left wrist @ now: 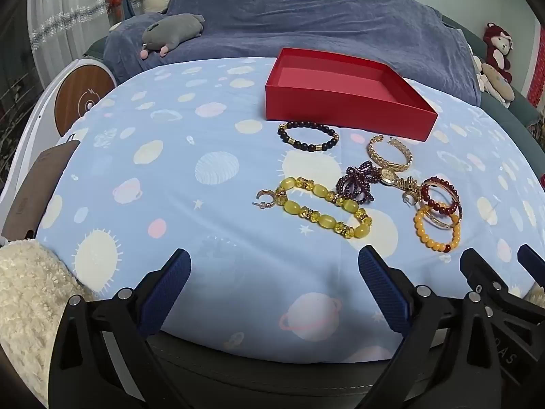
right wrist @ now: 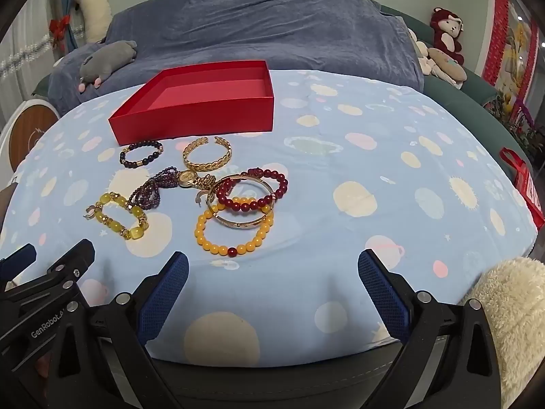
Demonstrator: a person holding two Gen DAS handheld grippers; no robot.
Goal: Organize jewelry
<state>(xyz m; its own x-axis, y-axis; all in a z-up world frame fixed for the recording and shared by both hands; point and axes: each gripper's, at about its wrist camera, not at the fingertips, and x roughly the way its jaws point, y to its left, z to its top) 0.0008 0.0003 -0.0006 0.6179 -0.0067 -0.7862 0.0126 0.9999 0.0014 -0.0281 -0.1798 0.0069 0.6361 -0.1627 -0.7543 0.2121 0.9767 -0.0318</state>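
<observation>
**Both tongs wide and empty, first bracelet not yet picked**

The left tongs (left wrist: 274, 266) stand spread wide with nothing between the blue pads, tilted down over the near edge of the bench (left wrist: 143, 184). The right tongs (right wrist: 272, 267) are just as wide and just as empty, hovering beside them. Neither touches any jewelry.

Nearest the right tongs lies the orange bead bracelet (right wrist: 233, 233), with a gold bangle (right wrist: 243, 201) resting partly over it and a dark red bead bracelet (right wrist: 253, 191) overlapping the bangle. Nearest the left tongs is the yellow bead bracelet (left wrist: 323, 208), with a small hoop earring (left wrist: 265, 199) touching its end. Further out sit a tangle of purple beads (left wrist: 357, 182) against a gold watch (left wrist: 391, 175), then a gold chain cuff (left wrist: 390, 153) and a black bead bracelet (left wrist: 308, 136). The red box (left wrist: 344, 100) stands open and empty just behind the black bracelet.

To do this step well, it seems wise to start with a piece that lies free, such as the yellow or black bracelet, and close across one side of the loop, not the whole ring. In the right-hand stack, the top piece should probably go first, or its neighbours may drag along. The patterned cloth looks soft, so pressing down could bunch it into the grip.
</observation>
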